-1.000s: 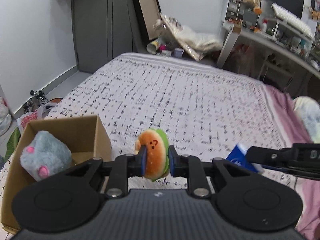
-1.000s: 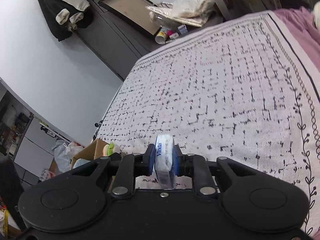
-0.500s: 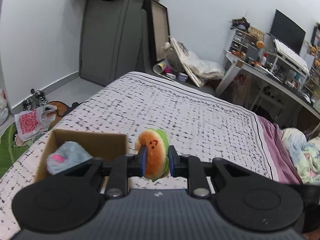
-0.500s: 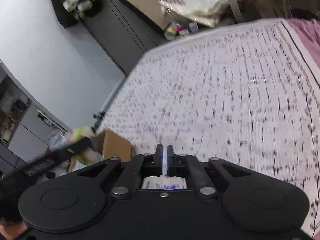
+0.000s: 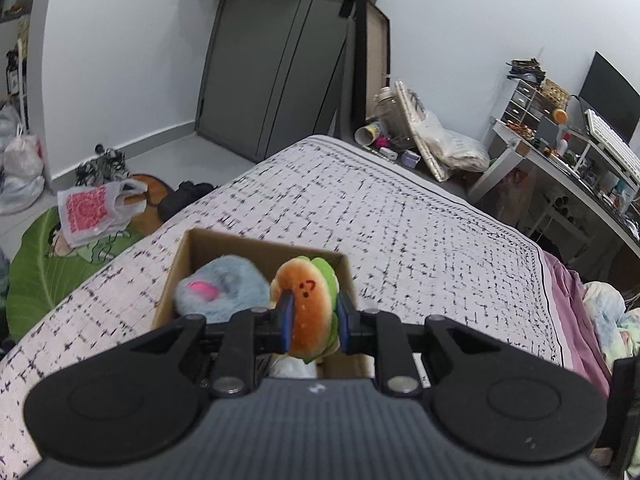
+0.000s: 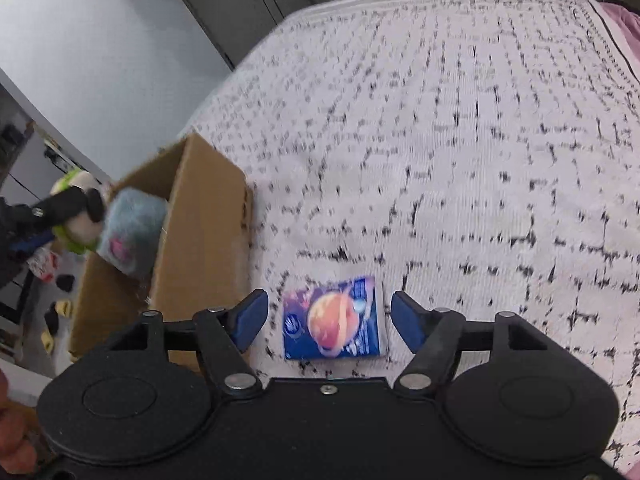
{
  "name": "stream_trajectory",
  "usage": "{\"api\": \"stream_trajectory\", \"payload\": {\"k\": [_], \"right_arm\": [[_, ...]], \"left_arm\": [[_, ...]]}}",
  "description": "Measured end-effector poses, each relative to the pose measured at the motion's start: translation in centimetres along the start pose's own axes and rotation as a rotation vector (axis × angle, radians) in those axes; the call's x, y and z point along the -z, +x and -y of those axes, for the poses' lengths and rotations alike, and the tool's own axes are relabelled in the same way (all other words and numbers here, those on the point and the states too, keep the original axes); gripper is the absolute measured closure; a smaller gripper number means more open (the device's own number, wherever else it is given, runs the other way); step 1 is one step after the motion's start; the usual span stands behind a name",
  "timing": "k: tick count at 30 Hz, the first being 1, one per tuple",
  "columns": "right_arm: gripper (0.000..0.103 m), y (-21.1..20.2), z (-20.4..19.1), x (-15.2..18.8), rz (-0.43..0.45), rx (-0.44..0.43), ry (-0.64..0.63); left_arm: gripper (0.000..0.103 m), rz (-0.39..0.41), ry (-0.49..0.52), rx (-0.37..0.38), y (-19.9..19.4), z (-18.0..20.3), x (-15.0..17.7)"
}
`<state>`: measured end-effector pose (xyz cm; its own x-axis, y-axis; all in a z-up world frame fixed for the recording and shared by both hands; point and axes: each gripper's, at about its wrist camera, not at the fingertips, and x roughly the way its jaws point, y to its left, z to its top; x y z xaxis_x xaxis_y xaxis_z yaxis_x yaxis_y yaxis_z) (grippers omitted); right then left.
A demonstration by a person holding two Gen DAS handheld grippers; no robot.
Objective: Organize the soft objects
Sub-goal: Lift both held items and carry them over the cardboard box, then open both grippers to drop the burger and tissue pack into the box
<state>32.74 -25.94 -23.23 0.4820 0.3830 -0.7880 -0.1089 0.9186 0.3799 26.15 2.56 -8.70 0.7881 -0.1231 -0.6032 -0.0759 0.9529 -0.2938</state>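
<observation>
My left gripper is shut on a plush burger with an orange bun and green edge, held above the open cardboard box on the bed. A grey-blue fluffy plush with a pink spot lies in the box. In the right wrist view my right gripper is open, jaws wide apart, over a blue tissue pack lying flat on the bedspread beside the box. The left gripper with the burger shows over the box at the far left.
The bed carries a white bedspread with black dashes. A pink sheet and a pale plush lie at its right side. A plastic bag and green mat are on the floor to the left. A cluttered desk stands at the back right.
My right gripper has opened and the tissue pack now lies on the bedspread beside the box. My left gripper has carried the burger over the box.
</observation>
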Motion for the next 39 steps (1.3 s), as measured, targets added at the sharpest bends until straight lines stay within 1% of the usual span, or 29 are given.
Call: {"api": "stream_trajectory", "payload": {"k": [6, 7, 8, 10, 14, 20, 28, 30, 31, 32, 33, 35, 37, 39], "right_arm": [[0.035, 2.5, -0.1, 1.0, -0.038, 0.086, -0.018], [0.039, 2.7, -0.4, 1.2, -0.034, 0.099, -0.036], [0.053, 2.8, -0.7, 1.2, -0.028, 0.109, -0.057], [0.068, 3.0, -0.7, 1.1, -0.034, 0.088, -0.054], [0.078, 2.7, -0.7, 0.4, -0.03, 0.076, -0.045], [0.086, 1.2, -0.7, -0.1, 0.003, 0.057, -0.051], [0.087, -1.5, -0.7, -1.6, 0.069, 0.038, -0.05], [0.087, -2.3, -0.9, -2.2, 0.091, 0.032, -0.052], [0.087, -2.8, -1.1, -2.5, 0.104, 0.031, -0.059], [0.087, -3.1, -1.3, -2.7, 0.115, 0.03, -0.066], [0.087, -3.3, -1.6, -3.0, 0.124, 0.026, -0.071], [0.087, -3.9, -2.1, -3.6, 0.142, 0.014, -0.078], [0.087, -4.4, -2.6, -4.2, 0.161, 0.004, -0.086], [0.087, -5.0, -3.3, -4.8, 0.179, -0.008, -0.095]], "left_arm": [[0.082, -0.023, -0.022, 0.012, 0.2, -1.7, 0.5], [0.082, -0.026, -0.026, 0.017, 0.2, -2.0, 0.6], [0.082, -0.027, -0.028, 0.019, 0.3, -2.2, 0.7], [0.082, -0.028, -0.032, 0.021, 0.3, -2.4, 0.8], [0.082, -0.028, -0.037, 0.033, 0.3, -2.7, 0.9], [0.081, -0.04, -0.046, 0.053, 0.7, -2.8, 0.9], [0.079, -0.1, -0.06, 0.099, 1.3, -2.2, 1.7], [0.076, -0.12, -0.071, 0.112, 1.5, -2.1, 2.0], [0.073, -0.127, -0.078, 0.117, 1.5, -2.1, 2.1], [0.066, -0.134, -0.087, 0.125, 1.6, -2.1, 2.1], [0.063, -0.136, -0.095, 0.131, 1.6, -2.1, 2.2], [0.049, -0.126, -0.107, 0.14, 1.4, -2.3, 2.1], [0.043, -0.112, -0.113, 0.131, 1.0, -2.3, 2.0], [0.04, -0.098, -0.123, 0.129, 0.6, -2.6, 1.8]]}}
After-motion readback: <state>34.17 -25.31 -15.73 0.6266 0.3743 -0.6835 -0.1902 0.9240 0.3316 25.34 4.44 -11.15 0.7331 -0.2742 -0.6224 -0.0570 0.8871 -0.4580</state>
